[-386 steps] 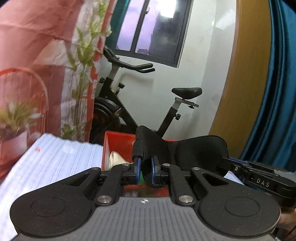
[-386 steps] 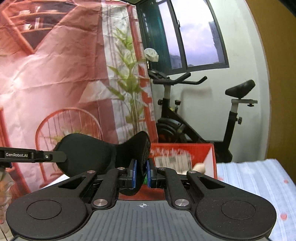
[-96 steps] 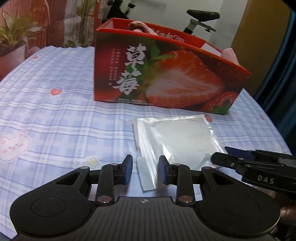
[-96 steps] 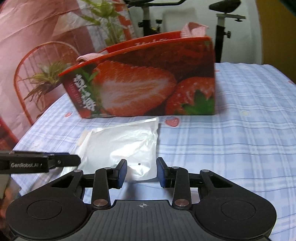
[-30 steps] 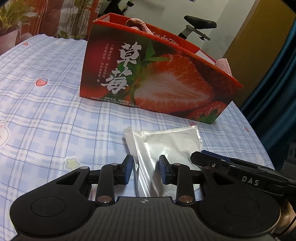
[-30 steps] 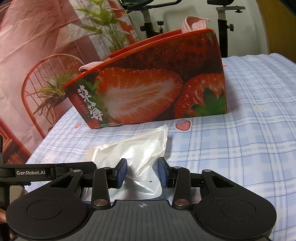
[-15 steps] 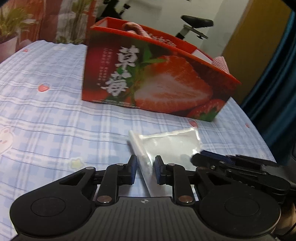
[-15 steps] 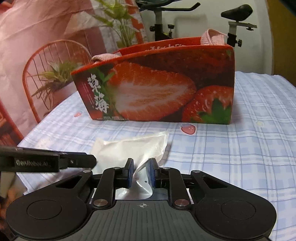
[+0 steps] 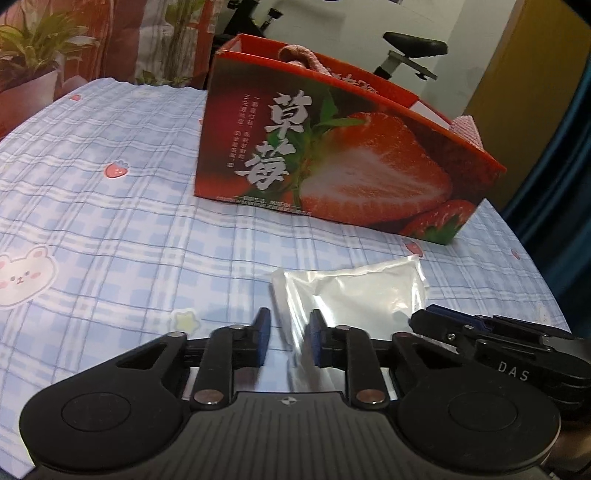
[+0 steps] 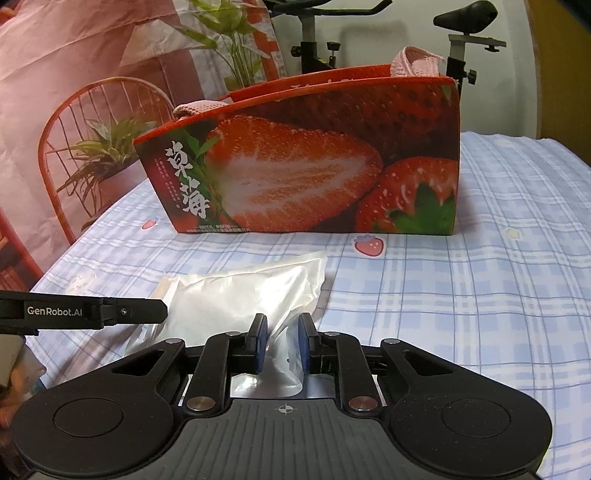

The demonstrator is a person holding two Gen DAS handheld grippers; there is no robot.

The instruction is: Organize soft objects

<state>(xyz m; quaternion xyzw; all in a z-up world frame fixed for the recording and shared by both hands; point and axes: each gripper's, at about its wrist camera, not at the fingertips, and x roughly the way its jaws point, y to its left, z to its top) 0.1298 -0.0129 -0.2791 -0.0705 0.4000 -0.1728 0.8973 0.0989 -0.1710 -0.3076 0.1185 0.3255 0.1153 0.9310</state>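
A clear plastic pouch (image 9: 354, 291) with white filling lies on the blue checked tablecloth (image 9: 110, 229), in front of a red strawberry-print box (image 9: 332, 147). My left gripper (image 9: 286, 338) has its jaws partly apart around the pouch's near left edge. The pouch also shows in the right wrist view (image 10: 251, 291), where my right gripper (image 10: 279, 343) has its jaws narrowly apart astride the pouch's near right corner. The box (image 10: 314, 166) stands behind it with pink fabric (image 10: 417, 59) showing over its rim. Each gripper's side shows in the other's view.
A bear print (image 9: 22, 277) and strawberry prints (image 10: 369, 245) mark the cloth. An exercise bike (image 10: 461, 33), a printed backdrop (image 10: 74, 74) and a blue curtain (image 9: 561, 147) stand beyond the table edges.
Both grippers closed in on the pouch's near edge half a second ago; their jaws now stand slightly wider. The pouch has shifted and crumpled a little.
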